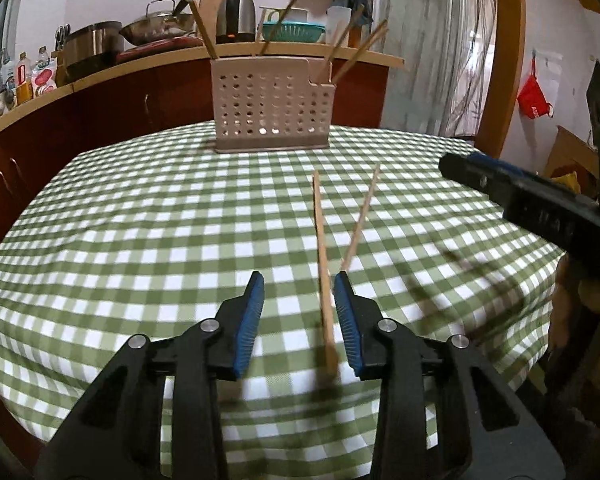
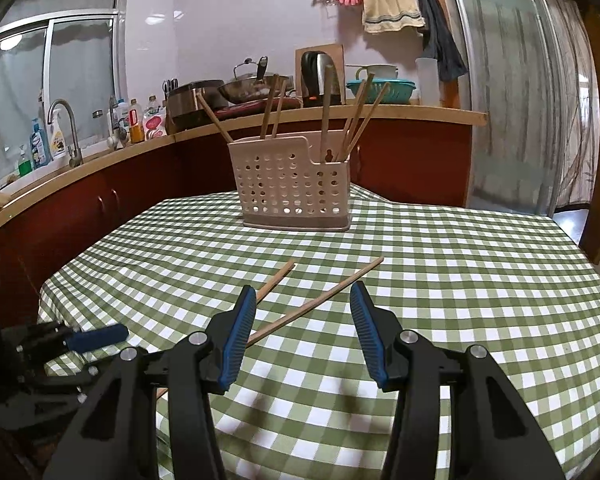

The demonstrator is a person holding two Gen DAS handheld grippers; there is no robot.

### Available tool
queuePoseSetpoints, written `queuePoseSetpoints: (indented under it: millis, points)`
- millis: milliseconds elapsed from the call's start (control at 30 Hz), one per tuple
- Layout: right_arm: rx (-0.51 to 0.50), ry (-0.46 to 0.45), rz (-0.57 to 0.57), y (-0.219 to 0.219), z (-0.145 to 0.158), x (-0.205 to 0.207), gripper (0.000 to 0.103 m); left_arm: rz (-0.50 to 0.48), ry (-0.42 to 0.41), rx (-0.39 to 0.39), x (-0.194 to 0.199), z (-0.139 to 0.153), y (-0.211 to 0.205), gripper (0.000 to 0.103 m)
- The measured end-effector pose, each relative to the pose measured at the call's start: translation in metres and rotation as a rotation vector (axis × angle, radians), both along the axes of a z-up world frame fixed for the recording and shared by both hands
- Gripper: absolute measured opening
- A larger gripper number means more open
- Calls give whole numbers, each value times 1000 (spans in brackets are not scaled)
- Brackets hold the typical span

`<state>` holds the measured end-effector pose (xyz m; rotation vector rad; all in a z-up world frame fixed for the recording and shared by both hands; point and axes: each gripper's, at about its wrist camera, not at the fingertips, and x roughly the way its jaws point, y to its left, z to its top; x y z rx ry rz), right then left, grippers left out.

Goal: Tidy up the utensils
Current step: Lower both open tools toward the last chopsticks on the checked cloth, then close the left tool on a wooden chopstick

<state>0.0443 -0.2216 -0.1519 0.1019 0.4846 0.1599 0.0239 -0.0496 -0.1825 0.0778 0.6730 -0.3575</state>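
Two wooden chopsticks lie on the checked tablecloth. In the left wrist view the nearer chopstick (image 1: 324, 264) runs between my open left gripper's (image 1: 299, 284) pads, close to the right pad; the other chopstick (image 1: 361, 216) lies just right of it. A beige perforated utensil holder (image 1: 270, 108) stands at the table's far side with several chopsticks upright in it. In the right wrist view my right gripper (image 2: 303, 298) is open and empty above the table; one chopstick (image 2: 320, 300) lies between its fingers, the other chopstick (image 2: 276, 278) to the left. The holder (image 2: 294, 184) stands beyond.
The round table (image 1: 140, 220) has a green checked cloth. A kitchen counter (image 2: 100, 160) with bottles, pots, a kettle and a teal basket curves behind it. The right gripper shows at the right edge of the left view (image 1: 532, 204); the left gripper shows low left in the right view (image 2: 80, 340).
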Motion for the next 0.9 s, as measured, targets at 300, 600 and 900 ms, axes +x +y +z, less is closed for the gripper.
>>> queuePoseSetpoints:
  millis: [300,600,900]
  points:
    - [-1,-1,-13,-4,-2,-8,49,-7,49,-2,-7,-17,-7,29]
    - [-2,-2,-18,-5,-1,-10,49,11,99,-2,-4,-29,-3,8]
    - [-10,30,22,11,-9,-6,49,70,89,7,5,-27,15,6]
